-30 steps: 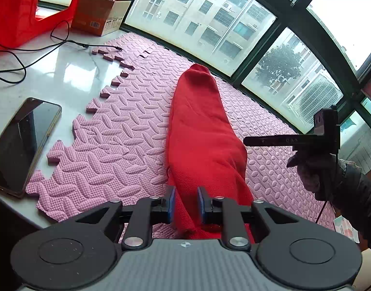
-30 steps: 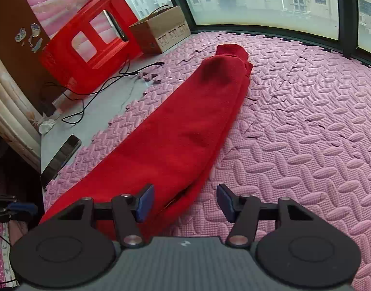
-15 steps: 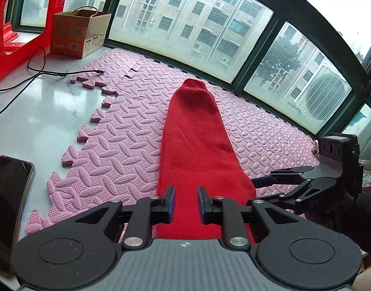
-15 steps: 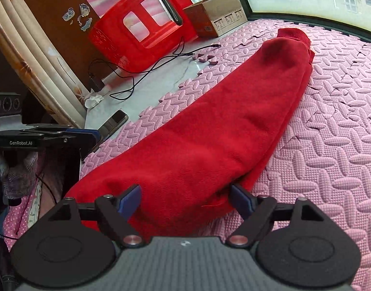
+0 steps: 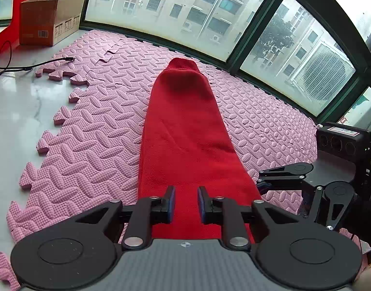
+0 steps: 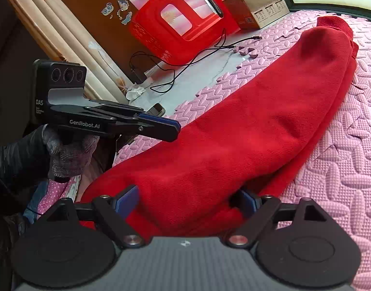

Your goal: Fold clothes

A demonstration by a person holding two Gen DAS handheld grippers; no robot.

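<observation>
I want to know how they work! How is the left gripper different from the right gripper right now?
The left gripper's jaws are only narrowly apart; the right gripper's are spread wide. The left gripper shows flat cloth of the red garment through its gap; the right gripper straddles the garment's thick near end. Both are black with blue pads.

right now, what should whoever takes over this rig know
Left gripper: narrow gap, over the near end of the red garment; whether it pinches cloth is unclear.
Right gripper: open wide, straddling the garment's near end, not closed.
The garment lies lengthwise in a long narrow strip on the pink foam mat.
Left: grip the near end and fold it toward the far end.
</observation>
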